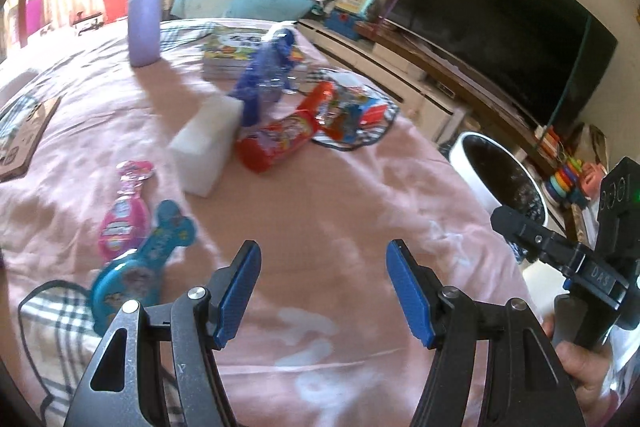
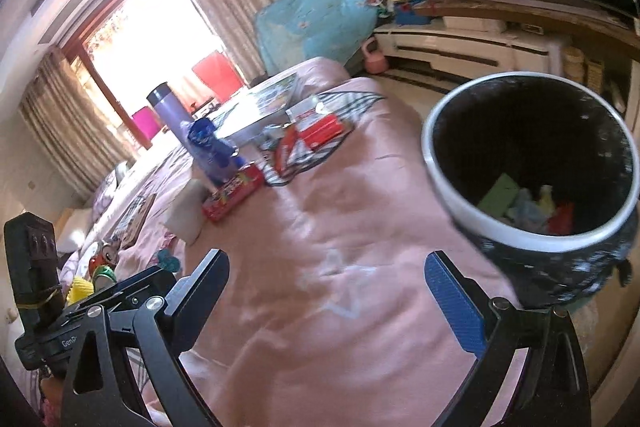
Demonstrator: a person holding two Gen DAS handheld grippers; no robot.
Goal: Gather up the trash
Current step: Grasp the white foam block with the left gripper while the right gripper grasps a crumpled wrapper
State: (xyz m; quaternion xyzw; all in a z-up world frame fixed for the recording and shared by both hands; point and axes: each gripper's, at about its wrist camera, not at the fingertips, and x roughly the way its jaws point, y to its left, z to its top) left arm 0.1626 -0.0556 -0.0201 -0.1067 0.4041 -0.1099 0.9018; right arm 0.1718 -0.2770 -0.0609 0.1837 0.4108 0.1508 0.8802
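Observation:
A pink bedspread (image 1: 320,195) carries trash: a red snack wrapper (image 1: 276,143), a crumpled blue bag (image 1: 264,75), a white foam block (image 1: 206,147), and pink (image 1: 124,215) and teal (image 1: 140,263) toy packages. My left gripper (image 1: 322,291) is open and empty above the bare bedspread. My right gripper (image 2: 332,303) is open and empty over the bed (image 2: 320,247). A white-rimmed trash bin (image 2: 532,163) with a black liner stands just right of it and holds several scraps; the bin also shows in the left wrist view (image 1: 500,179). The right gripper's body shows there too.
A purple bottle (image 1: 146,7), books (image 1: 232,51) and a plaid cloth with red packets (image 1: 352,107) lie farther back. A television (image 1: 500,27) on a low cabinet lines the right wall. A window with curtains (image 2: 152,27) is behind the bed.

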